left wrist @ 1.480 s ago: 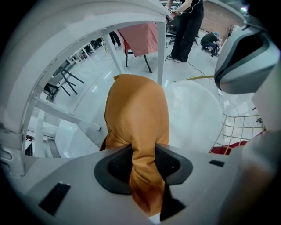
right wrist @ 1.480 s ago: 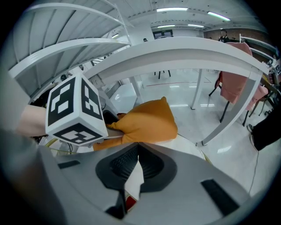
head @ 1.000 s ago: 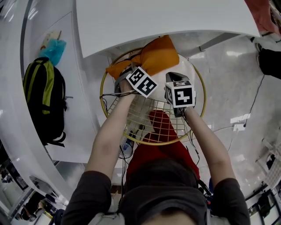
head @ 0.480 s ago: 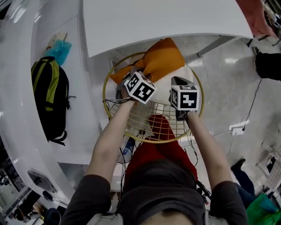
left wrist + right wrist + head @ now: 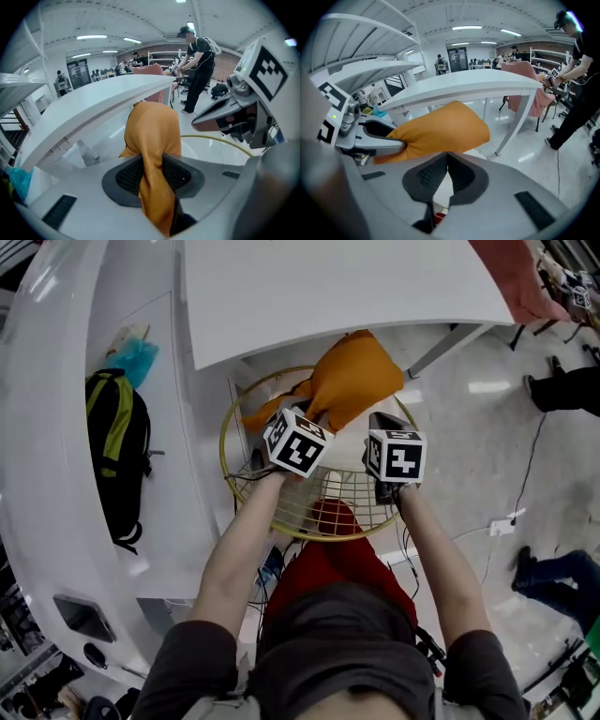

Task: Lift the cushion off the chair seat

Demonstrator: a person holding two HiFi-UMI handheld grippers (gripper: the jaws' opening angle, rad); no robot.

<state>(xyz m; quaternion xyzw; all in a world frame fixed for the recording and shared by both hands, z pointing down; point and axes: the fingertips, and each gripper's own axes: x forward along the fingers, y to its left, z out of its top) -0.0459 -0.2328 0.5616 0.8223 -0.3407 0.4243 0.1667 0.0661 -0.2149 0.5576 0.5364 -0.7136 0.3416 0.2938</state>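
Note:
The orange cushion (image 5: pixel 354 381) hangs bunched above the gold wire chair (image 5: pixel 230 470), clear of its pale seat. My left gripper (image 5: pixel 305 423) is shut on a fold of it; in the left gripper view the cushion (image 5: pixel 152 129) runs between the black pads (image 5: pixel 129 176). My right gripper (image 5: pixel 377 427) is just to the right, lower down. In the right gripper view its tips (image 5: pixel 447 157) meet right under the cushion (image 5: pixel 440 124), with nothing seen between the pads. The left gripper (image 5: pixel 379 136) shows there clamping the cushion's left end.
A white table (image 5: pixel 328 287) overhangs the chair's far side, with a slanted leg (image 5: pixel 513 122). A black and green backpack (image 5: pixel 117 456) and a teal item (image 5: pixel 136 357) lie to the left. A person (image 5: pixel 197 56) stands beyond the table near a pink cloth (image 5: pixel 529 79).
Both grippers have risen. The cushion has come up with the left gripper and now hangs higher over the seat, more bunched. The right gripper stays beside it.

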